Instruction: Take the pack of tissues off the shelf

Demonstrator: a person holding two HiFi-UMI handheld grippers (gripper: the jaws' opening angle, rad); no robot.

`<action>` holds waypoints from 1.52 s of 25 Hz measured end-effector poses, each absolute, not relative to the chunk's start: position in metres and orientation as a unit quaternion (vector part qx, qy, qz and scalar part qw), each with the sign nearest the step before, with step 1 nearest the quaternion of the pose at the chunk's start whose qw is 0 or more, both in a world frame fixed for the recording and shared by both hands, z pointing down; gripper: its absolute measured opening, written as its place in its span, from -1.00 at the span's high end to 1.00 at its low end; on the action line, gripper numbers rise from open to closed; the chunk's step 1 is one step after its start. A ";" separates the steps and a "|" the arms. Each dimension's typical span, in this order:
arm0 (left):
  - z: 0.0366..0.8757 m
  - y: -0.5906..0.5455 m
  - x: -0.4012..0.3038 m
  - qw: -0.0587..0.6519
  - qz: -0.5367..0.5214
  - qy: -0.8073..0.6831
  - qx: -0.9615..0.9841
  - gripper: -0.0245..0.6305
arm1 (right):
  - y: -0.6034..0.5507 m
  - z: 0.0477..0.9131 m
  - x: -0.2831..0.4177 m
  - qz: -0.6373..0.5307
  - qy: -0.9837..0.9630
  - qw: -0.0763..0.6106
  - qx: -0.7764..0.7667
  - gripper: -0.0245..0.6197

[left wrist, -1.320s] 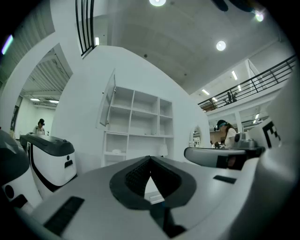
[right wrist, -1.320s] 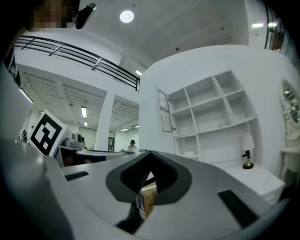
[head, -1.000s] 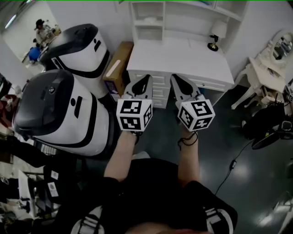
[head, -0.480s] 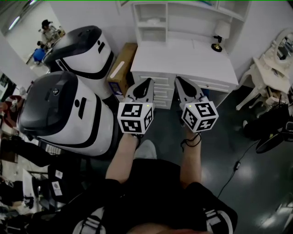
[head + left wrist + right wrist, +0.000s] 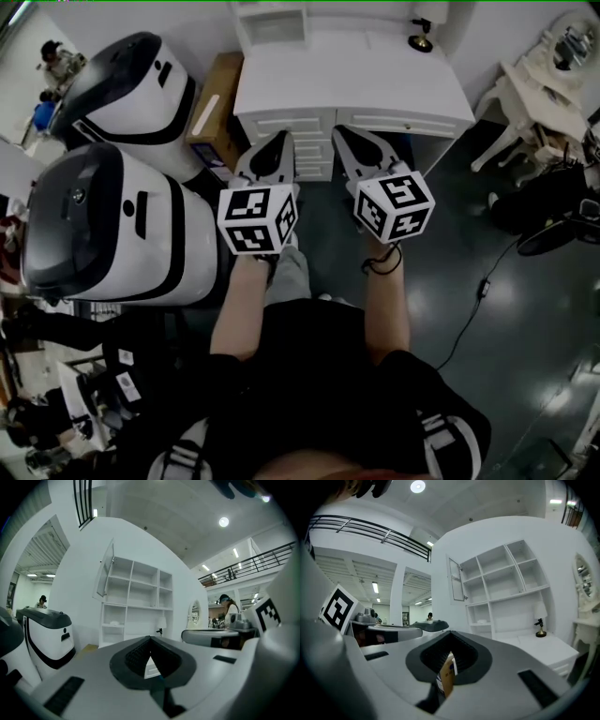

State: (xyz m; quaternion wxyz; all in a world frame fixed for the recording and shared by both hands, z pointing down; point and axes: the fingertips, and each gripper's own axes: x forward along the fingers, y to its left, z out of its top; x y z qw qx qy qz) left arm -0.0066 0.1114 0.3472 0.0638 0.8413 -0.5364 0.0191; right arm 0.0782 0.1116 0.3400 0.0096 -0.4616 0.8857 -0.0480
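Note:
A small white object, apparently the pack of tissues (image 5: pixel 115 622), lies on a low shelf of the white shelf unit (image 5: pixel 136 606) above the desk. It also shows as a small pale shape (image 5: pixel 481 621) in the right gripper view. The head view cuts off most of the shelves, so the pack is hidden there. My left gripper (image 5: pixel 281 142) and right gripper (image 5: pixel 343 137) are held side by side over the dark floor, pointing at the desk drawers. Both are shut with nothing between the jaws. The shelf is still well ahead of both.
The white desk (image 5: pixel 375 66) carries a small lamp (image 5: pixel 419 39). Two large white-and-black machines (image 5: pixel 112 225) (image 5: pixel 122 80) stand at the left, with a cardboard box (image 5: pixel 211 112) beside the desk. A white chair (image 5: pixel 534 94), a fan (image 5: pixel 553 234) and a floor cable (image 5: pixel 478 291) are at the right.
The person has stepped toward the desk. Both grippers now reach the drawer fronts in the head view, and the upper shelves have slid out of the frame. The jaws stayed shut.

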 end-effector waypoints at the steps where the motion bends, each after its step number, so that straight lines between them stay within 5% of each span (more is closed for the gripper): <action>1: 0.351 0.106 -0.006 0.068 0.020 -0.536 0.841 0.90 | 0.107 0.340 0.078 -0.045 0.886 0.006 -0.462 0.87; 22: 0.391 -0.081 -0.048 0.146 0.050 -0.546 0.824 0.89 | -0.077 0.396 0.047 -0.137 0.880 -0.041 -0.454 0.87; 38: 0.368 -0.253 -0.152 0.143 0.023 -0.536 0.832 0.89 | -0.242 0.369 -0.069 -0.087 0.891 -0.064 -0.441 0.87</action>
